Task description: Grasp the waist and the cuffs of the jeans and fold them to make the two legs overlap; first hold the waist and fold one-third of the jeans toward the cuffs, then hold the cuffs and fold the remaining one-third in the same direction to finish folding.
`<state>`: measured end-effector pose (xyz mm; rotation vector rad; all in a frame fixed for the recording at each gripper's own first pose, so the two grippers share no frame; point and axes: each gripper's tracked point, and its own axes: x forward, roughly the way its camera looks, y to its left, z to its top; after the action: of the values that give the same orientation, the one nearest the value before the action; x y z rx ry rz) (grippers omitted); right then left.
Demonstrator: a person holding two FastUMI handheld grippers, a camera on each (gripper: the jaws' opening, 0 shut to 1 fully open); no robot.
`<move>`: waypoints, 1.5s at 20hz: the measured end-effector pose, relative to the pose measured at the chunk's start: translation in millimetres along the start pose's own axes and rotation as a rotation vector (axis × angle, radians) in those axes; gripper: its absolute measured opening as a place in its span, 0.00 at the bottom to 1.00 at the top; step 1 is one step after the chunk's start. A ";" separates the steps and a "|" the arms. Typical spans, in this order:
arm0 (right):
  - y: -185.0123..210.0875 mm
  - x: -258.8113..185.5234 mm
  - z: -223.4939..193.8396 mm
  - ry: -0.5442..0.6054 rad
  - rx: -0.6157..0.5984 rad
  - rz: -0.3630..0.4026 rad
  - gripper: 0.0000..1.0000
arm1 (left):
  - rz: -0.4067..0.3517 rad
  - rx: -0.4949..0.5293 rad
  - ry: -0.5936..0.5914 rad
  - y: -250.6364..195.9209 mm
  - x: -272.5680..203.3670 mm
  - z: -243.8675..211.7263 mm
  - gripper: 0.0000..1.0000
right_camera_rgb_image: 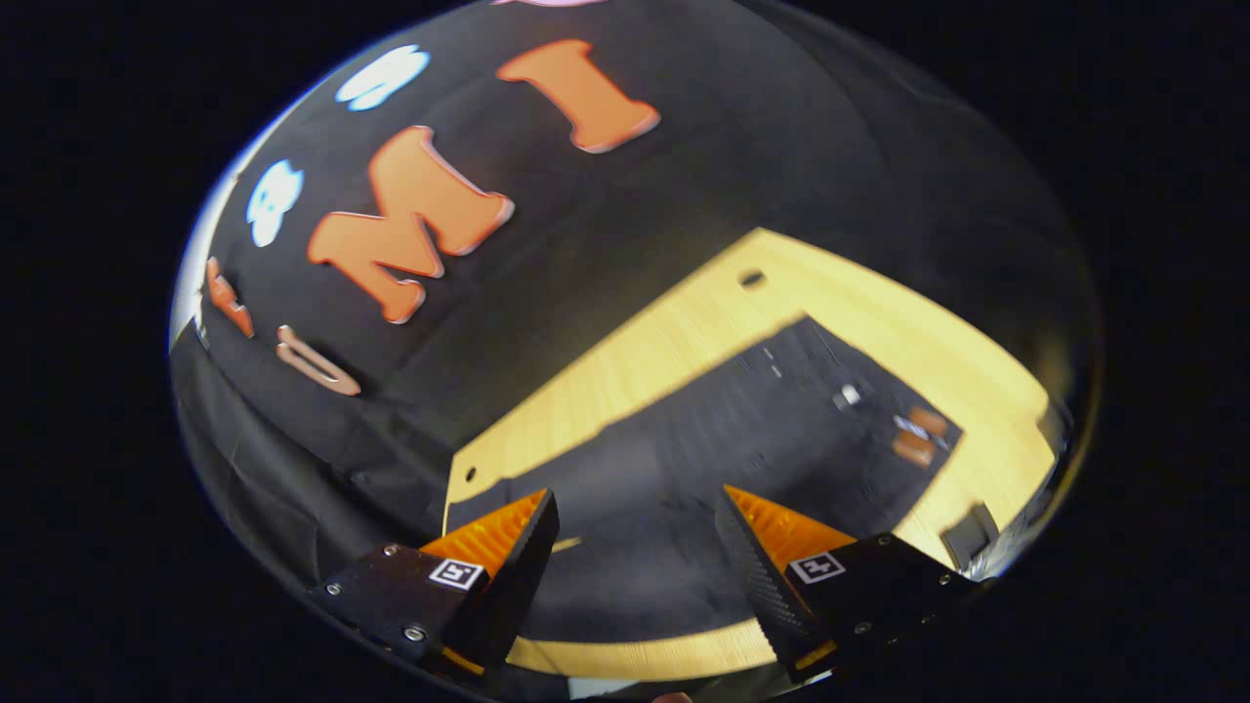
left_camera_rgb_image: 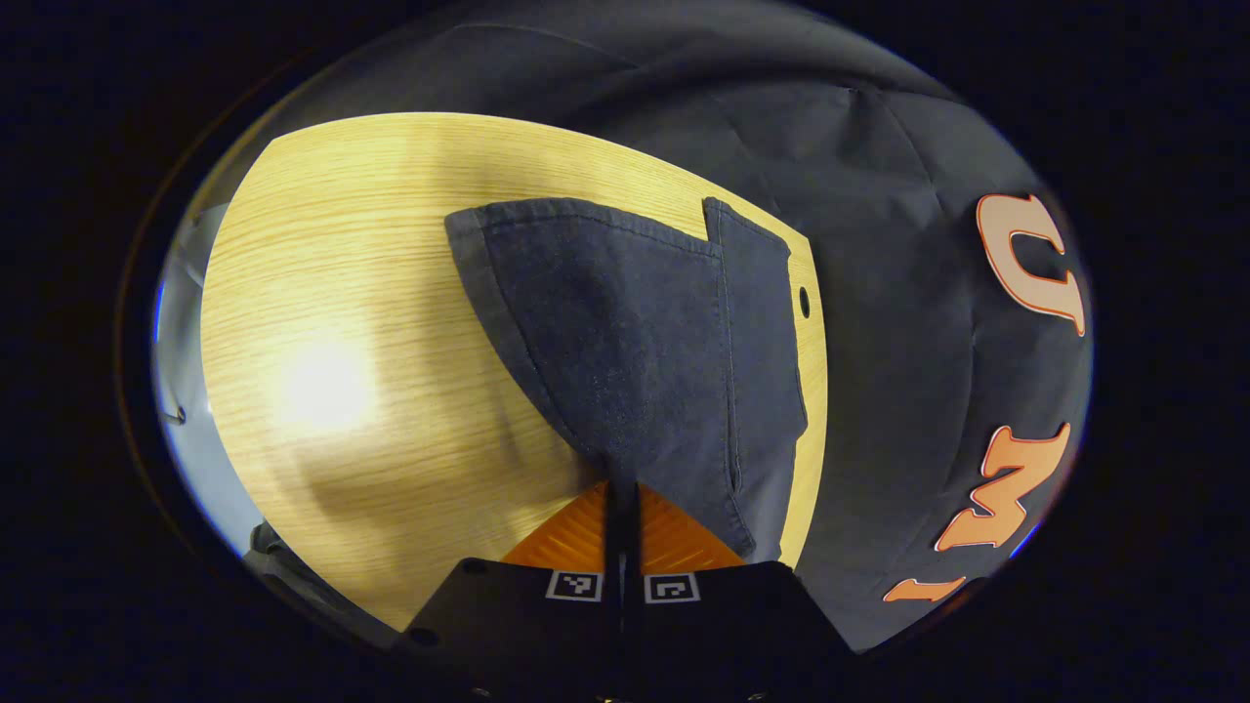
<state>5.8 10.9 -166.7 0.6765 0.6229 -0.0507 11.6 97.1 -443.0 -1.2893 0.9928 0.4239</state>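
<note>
Left gripper [left_camera_rgb_image: 622,488] pinches the jeans [left_camera_rgb_image: 635,351] on the table [left_camera_rgb_image: 342,293]; right gripper [right_camera_rgb_image: 635,532] hovers above them, jaws apart. Leg-over-leg fold seems underway; next, the right likely needs its own grip.

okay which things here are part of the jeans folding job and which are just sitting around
Part of the job:
jeans
left gripper, shut on the jeans
right gripper, open above them

Just there:
wooden table
black cloth wall

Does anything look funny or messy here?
Nothing looks spilled or broken. The jeans lie on the wooden table; the left gripper pinches their edge, so one part looks pulled up. The right gripper hangs open above them.
</note>
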 end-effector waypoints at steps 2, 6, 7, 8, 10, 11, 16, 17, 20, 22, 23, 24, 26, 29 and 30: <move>-36.5 -1.8 -8.7 0.024 0.149 -0.028 0.98 | -0.002 -0.008 0.006 0.7 -6.1 -2.9 0.01; -118.2 5.9 -36.8 0.037 0.396 -0.157 0.98 | -0.004 -0.001 0.012 -3.3 -14.2 -2.6 0.01; -138.2 12.4 -45.5 0.047 0.404 -0.205 0.98 | -0.001 0.008 0.012 -5.1 -15.7 -3.6 0.01; -155.2 20.5 -51.2 0.055 0.406 -0.234 0.98 | -0.001 0.015 0.010 -7.8 -17.3 -3.9 0.01; -169.0 32.9 -56.1 0.073 0.422 -0.259 0.98 | 0.003 0.027 0.006 -13.0 -20.1 -4.3 0.01; -173.6 39.6 -55.2 0.081 0.427 -0.268 0.99 | 0.006 0.031 0.003 -14.4 -20.3 -5.0 0.01; -195.7 59.7 -48.1 0.094 0.468 -0.304 0.98 | 0.019 0.042 -0.002 -19.4 -17.7 -7.9 0.01; -200.1 62.9 -48.7 0.098 0.475 -0.317 0.98 | 0.020 0.037 -0.001 -18.3 -17.7 -7.5 0.01; -201.2 69.8 -44.2 0.098 0.495 -0.300 1.00 | 0.020 0.021 0.000 -18.2 -16.7 -7.0 0.01; -198.1 74.9 -41.7 0.099 0.485 -0.293 0.98 | 0.020 0.009 0.000 -15.2 -16.5 -4.1 0.01; -194.9 78.2 -38.8 0.092 0.480 -0.283 0.97 | 0.018 0.008 0.001 -15.2 -15.8 -5.8 0.01; -190.8 85.0 -36.4 0.088 0.477 -0.270 0.96 | 0.013 0.010 -0.002 -16.1 -16.7 -4.9 0.01; -189.5 92.8 -34.8 0.079 0.462 -0.262 0.95 | 0.003 0.007 -0.004 -18.1 -16.9 -2.7 0.01; -195.0 103.5 -35.8 0.050 0.401 -0.259 0.69 | -0.008 -0.003 -0.003 -18.3 -16.1 -1.0 0.01; -199.9 113.2 -34.8 0.029 0.385 -0.247 0.54 | -0.007 -0.003 -0.003 -17.6 -16.2 -0.6 0.01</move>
<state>32.2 -108.1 -364.6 0.9689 0.7302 -0.3994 15.9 95.8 -419.5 -1.2945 0.9853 0.4216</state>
